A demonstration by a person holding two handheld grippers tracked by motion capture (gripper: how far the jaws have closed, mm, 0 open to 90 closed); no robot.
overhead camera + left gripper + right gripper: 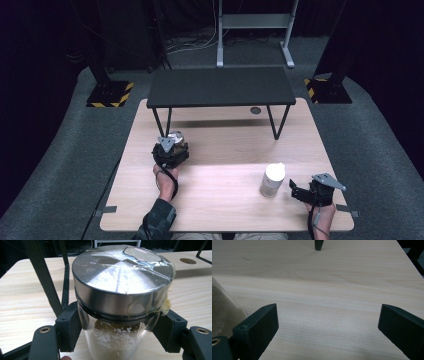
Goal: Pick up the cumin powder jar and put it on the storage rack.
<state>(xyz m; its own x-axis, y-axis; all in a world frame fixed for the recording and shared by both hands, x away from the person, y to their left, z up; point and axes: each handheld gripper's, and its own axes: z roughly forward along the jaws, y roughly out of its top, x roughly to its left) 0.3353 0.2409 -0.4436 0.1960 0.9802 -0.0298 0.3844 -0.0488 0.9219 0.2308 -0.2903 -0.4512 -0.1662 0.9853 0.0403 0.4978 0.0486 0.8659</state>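
L gripper [117,337] clamped on glass jar [117,340] below steel lid, desk's L half | R gripper [327,332] jaws apart, empty, near front-R corner | we keep jar upright, lid maybe loose

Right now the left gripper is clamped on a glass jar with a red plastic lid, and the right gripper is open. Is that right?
Not quite. The left gripper clamps the glass jar, but its lid is shiny metal, as the left gripper view shows. The right gripper is open.
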